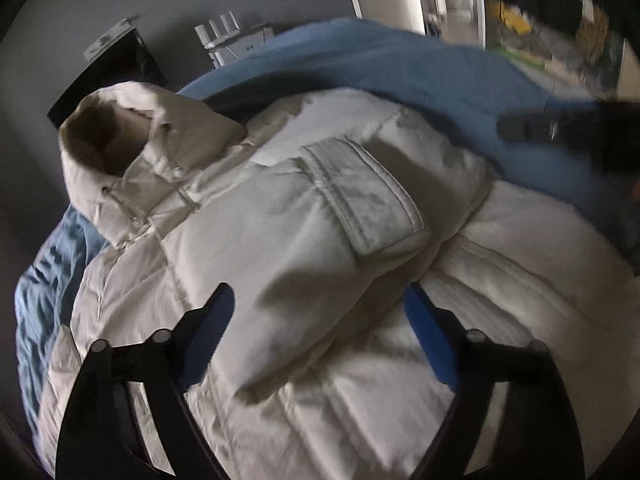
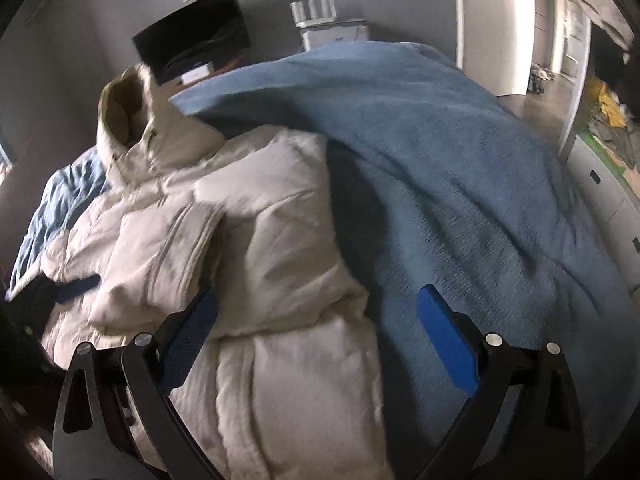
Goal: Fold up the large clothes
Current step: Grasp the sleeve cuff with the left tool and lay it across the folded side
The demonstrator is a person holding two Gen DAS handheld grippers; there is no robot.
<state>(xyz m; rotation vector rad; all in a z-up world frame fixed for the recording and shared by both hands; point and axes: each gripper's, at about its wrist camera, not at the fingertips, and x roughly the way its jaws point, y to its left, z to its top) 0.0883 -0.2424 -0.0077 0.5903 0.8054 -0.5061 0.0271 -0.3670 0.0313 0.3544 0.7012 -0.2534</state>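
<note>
one white puffer jacket point(image 1: 304, 216) on one blue blanket point(image 2: 460, 168), two grippers spread.

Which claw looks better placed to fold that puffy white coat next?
Probably the left claw: it is open right over the coat's folded sleeve. The right claw, also open, straddles the coat's edge and the blue blanket.

Cream puffer jacket point(image 2: 256, 240) on blue-blanketed bed point(image 2: 460, 168)

Both wrist views look down closely, sharing the jacket point(image 1: 280, 240)
</note>
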